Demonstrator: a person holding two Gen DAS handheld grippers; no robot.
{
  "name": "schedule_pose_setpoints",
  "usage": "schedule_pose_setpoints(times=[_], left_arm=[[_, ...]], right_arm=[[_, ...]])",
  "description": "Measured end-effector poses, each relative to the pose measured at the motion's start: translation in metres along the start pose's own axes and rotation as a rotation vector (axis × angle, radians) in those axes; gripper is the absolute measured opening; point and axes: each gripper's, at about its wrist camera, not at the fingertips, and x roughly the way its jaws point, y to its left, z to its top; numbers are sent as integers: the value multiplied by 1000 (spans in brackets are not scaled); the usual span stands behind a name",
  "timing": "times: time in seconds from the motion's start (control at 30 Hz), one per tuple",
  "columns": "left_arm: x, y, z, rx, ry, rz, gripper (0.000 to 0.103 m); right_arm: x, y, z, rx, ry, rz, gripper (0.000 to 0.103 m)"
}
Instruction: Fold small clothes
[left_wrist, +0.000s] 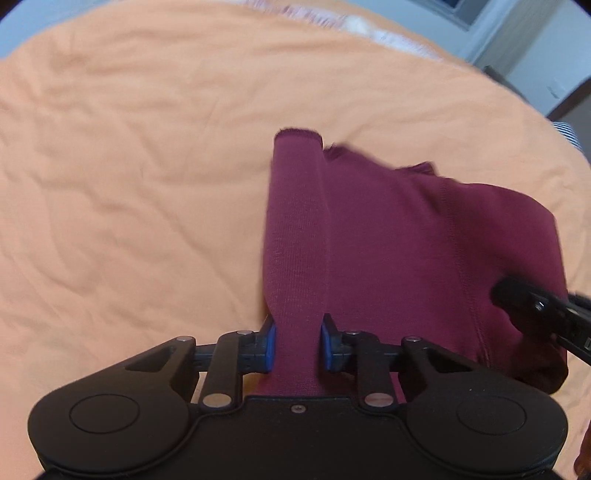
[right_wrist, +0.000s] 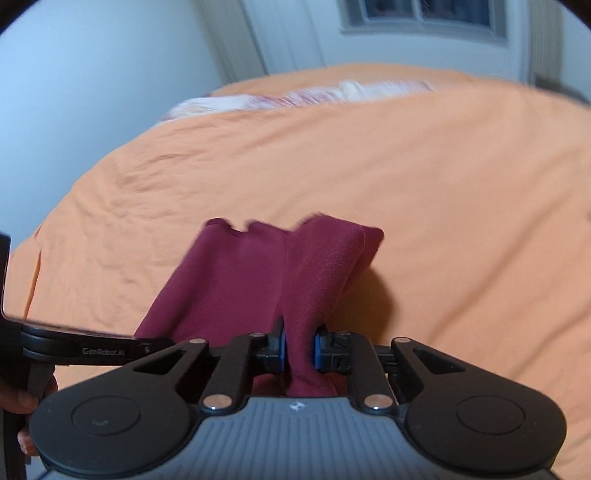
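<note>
maroon garment (left_wrist: 388, 236) hangs above the orange bed sheet (left_wrist: 129, 166), left gripper (left_wrist: 297, 343) and right gripper (right_wrist: 299, 349) each pinching an edge (fingers clamped on cloth); folding looks barely begun.

A home bedroom; a bed under an orange sheet (right_wrist: 406, 177); a window (right_wrist: 421, 14) behind.

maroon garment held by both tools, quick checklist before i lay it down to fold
1. Left tool clamped on the maroon garment: ok.
2. Right tool clamped on it: ok.
3. Orange bedsheet ahead free of other items: ok.
4. Cloth spread flat between the grips: not ok, it bunches and sags.
5. Far hem even: not ok, ragged.
6. Which garment part each tool holds: cannot tell.
</note>
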Motion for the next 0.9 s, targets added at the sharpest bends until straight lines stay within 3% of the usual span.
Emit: schedule_pose_setpoints(times=[0.1, 0.37, 0.57, 0.67, 0.9], left_arm=[[-28, 9, 2, 40, -53, 32, 25], [-76, 79, -1, -6, -93, 91, 25], [-56, 124, -16, -32, -27, 91, 25], [-44, 135, -27, -28, -4, 59, 26], [-43, 142, -29, 17, -12, 19, 28]], right_arm=[[-9, 25, 4, -24, -33, 24, 15], [8, 88, 1, -14, -43, 85, 15], [47, 120, -21, 18, 52, 61, 15], [59, 113, -33, 96, 108, 27, 15], [58, 102, -41, 129, 107, -6, 23]])
